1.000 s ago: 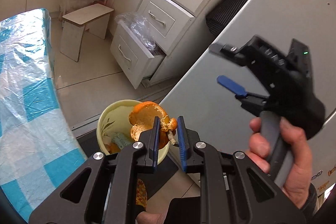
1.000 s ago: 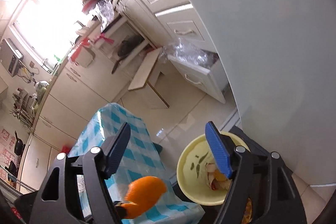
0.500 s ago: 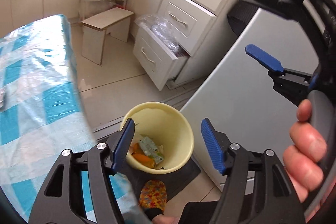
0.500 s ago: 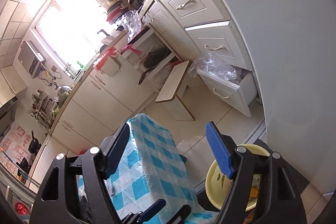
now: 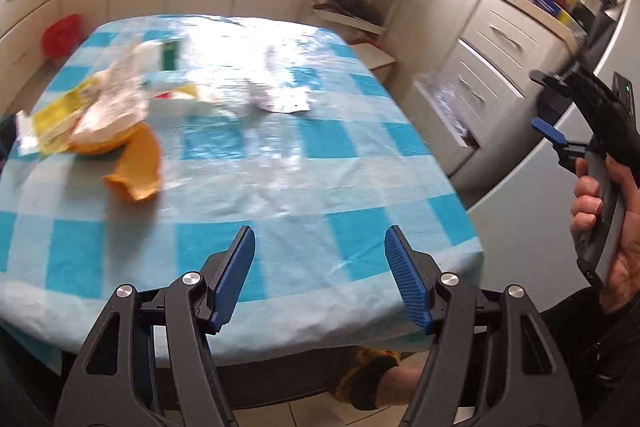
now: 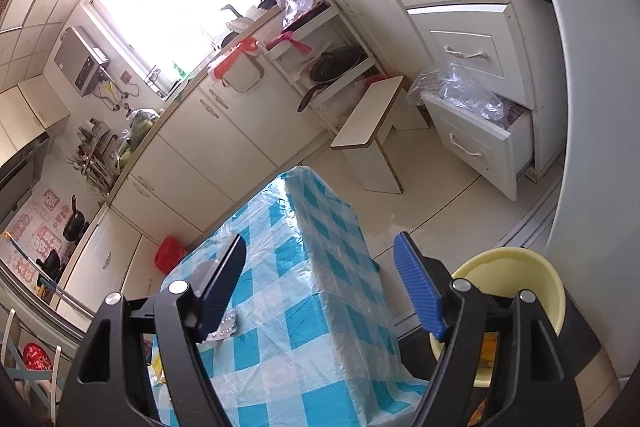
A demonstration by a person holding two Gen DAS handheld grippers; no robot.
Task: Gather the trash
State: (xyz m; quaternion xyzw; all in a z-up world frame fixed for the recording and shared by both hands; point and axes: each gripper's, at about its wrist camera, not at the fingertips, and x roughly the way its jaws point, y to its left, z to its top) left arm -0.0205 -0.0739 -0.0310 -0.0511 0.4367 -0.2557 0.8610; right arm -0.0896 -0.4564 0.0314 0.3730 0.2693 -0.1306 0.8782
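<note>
My worktop (image 5: 280,187) wears a blue-and-white checked cloth under clear plastic. Trash sits at its far left: a blurred heap of crumpled wrappers (image 5: 108,103), yellow and white, any print unreadable, with an orange peel (image 5: 138,167) curling just beside it. The yellow bin (image 6: 516,275) stands on the floor past the worktop's corner. My left claw (image 5: 320,275) has just spread wide, empty; my right claw (image 6: 320,287) gapes empty too.
</note>
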